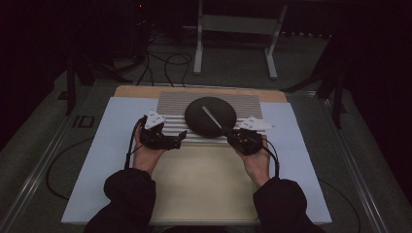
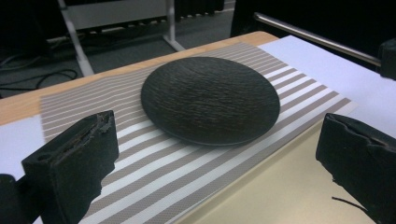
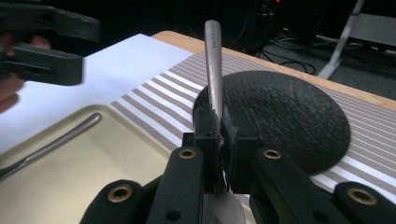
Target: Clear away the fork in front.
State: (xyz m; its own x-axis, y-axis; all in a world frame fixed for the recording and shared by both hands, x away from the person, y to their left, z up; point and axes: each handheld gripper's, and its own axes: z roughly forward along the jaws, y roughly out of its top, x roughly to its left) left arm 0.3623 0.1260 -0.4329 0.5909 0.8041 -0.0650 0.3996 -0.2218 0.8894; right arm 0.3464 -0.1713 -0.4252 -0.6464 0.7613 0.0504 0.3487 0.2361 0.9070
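The right hand-held gripper (image 3: 219,135) is clamped on a metal utensil handle (image 3: 214,65) reaching over the dark plate's (image 1: 210,116) five o'clock rim. The left hand-held gripper (image 1: 172,142) stands wide open at the plate's eight o'clock, apart from it. Another utensil (image 3: 49,147) lies in the beige tray (image 1: 204,184).

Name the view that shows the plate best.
The left gripper view: the plate sits whole between the open jaws, its rough texture plain. The high view shows it small and dim, crossed by the utensil. In the right gripper view, the shut jaws and utensil cover its near edge.
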